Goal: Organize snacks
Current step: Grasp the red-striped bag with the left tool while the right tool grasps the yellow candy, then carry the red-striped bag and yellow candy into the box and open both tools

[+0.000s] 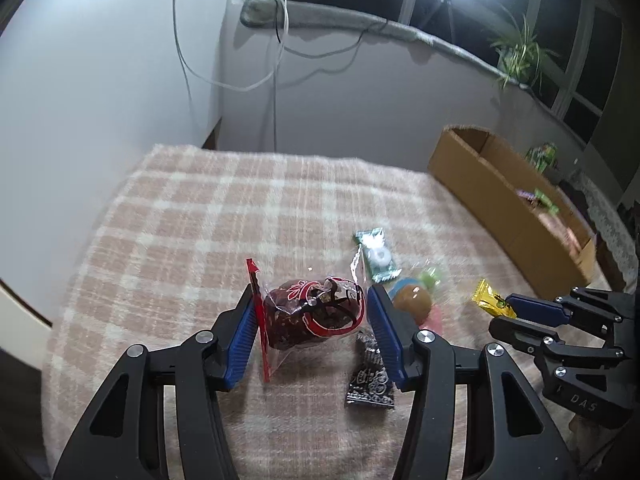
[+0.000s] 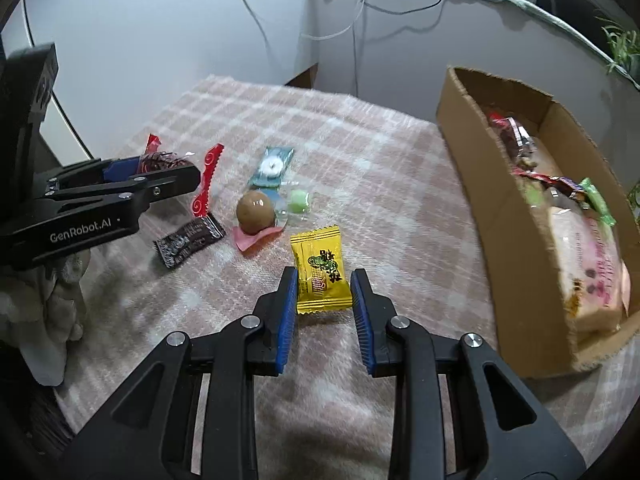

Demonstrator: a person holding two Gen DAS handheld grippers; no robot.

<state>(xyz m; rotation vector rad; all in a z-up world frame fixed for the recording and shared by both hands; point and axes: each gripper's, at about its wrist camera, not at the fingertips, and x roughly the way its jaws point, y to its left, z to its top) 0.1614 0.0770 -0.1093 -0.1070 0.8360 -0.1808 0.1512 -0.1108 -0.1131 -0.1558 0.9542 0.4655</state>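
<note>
My left gripper (image 1: 312, 308) is shut on a red-and-clear packet of dark dried fruit (image 1: 316, 314) and holds it above the checked cloth; it also shows in the right wrist view (image 2: 160, 164). My right gripper (image 2: 324, 284) is closed around a yellow snack packet (image 2: 320, 270), which also shows in the left wrist view (image 1: 492, 300). On the cloth lie a black packet (image 2: 188, 242), a brown ball snack (image 2: 255, 211) on a pink wrapper, a green sweet (image 2: 298, 202) and a teal mint packet (image 2: 272, 166).
An open cardboard box (image 2: 480, 184) with several snacks inside stands at the right on the pink checked cloth (image 2: 360, 152). Cables hang on the white wall behind. A grey soft toy (image 2: 52, 304) sits at the left edge.
</note>
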